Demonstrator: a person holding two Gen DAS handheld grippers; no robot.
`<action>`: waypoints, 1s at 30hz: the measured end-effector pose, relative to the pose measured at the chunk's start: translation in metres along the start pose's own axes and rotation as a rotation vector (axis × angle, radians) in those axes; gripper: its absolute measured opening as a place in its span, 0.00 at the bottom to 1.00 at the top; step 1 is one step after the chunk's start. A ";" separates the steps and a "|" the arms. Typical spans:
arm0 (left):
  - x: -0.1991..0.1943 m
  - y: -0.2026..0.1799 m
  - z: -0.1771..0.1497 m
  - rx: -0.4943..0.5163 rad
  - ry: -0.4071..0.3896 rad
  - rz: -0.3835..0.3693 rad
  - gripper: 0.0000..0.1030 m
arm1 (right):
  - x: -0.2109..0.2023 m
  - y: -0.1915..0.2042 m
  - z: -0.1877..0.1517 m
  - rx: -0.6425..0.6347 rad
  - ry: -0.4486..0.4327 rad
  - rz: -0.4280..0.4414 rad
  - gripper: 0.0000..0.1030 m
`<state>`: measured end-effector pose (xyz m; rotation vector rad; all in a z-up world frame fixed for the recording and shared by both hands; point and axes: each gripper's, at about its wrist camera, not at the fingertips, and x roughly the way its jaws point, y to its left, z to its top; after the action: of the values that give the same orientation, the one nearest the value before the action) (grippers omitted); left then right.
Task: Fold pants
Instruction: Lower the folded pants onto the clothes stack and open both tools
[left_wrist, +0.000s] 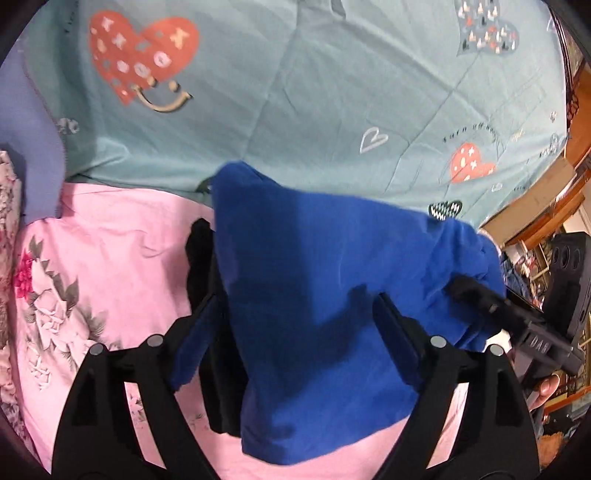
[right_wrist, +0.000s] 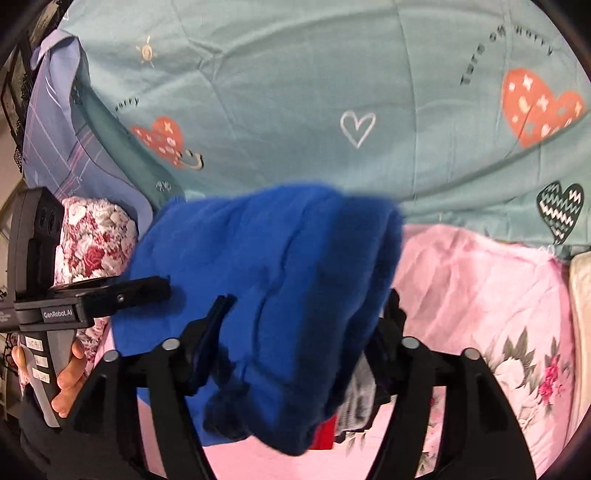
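teal heart quilt (left_wrist: 295, 92) — pink floral sheet (left_wrist: 122, 251)

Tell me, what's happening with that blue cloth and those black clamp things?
A person is folding blue pants over a bed, a handheld gripper in each hand. The left gripper and the right gripper each pinch the fabric, holding it bunched in the air above a pink floral sheet and a teal heart-print blanket.

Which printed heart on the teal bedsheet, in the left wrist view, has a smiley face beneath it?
The large red heart at upper left; the others lack that curved smile.
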<state>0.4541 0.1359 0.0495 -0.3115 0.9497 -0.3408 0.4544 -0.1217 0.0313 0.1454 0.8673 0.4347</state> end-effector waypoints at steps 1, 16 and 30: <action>-0.004 0.001 0.001 -0.009 -0.010 0.008 0.84 | -0.005 -0.002 0.002 0.011 -0.011 0.004 0.71; -0.095 -0.029 -0.079 0.006 -0.230 0.146 0.93 | -0.056 0.013 0.007 0.014 -0.154 -0.114 0.72; -0.116 -0.081 -0.258 0.054 -0.370 0.386 0.98 | -0.145 0.058 -0.228 -0.066 -0.262 -0.115 0.99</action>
<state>0.1652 0.0826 0.0264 -0.1293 0.6158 0.0471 0.1798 -0.1427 0.0044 0.0885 0.5999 0.3275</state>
